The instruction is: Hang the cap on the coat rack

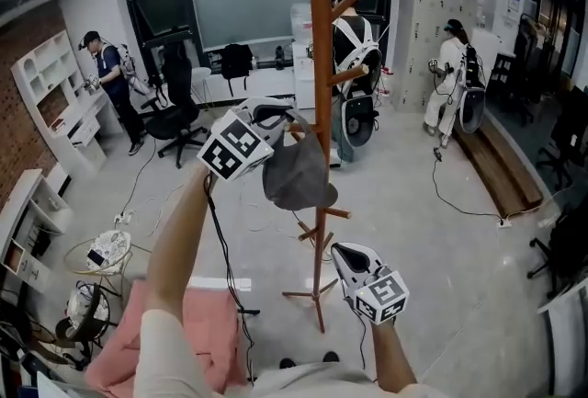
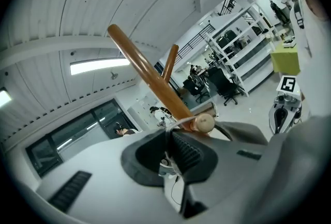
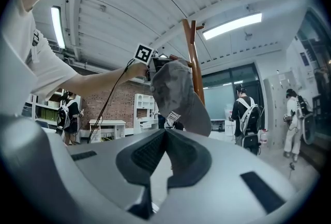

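Note:
The wooden coat rack (image 1: pixel 320 65) stands in the middle of the room, with short pegs up its pole. A grey cap (image 1: pixel 296 174) hangs beside the pole from my left gripper (image 1: pixel 287 122), which is shut on its back edge. In the left gripper view the jaws (image 2: pixel 169 137) pinch the cap right below the rounded tip of a peg (image 2: pixel 205 123), and a thin band of the cap lies against that tip. My right gripper (image 1: pixel 338 249) is low by the pole, shut and holding nothing. The right gripper view shows its jaws (image 3: pixel 165 132) closed below the cap (image 3: pixel 178 96).
A pink cloth (image 1: pixel 197 332) lies at my lower left. Cables run across the floor around the rack's base (image 1: pixel 317 295). Black office chairs (image 1: pixel 175 111), white shelves (image 1: pixel 55 102) and several people stand farther back. A wooden bench (image 1: pixel 501 166) is at the right.

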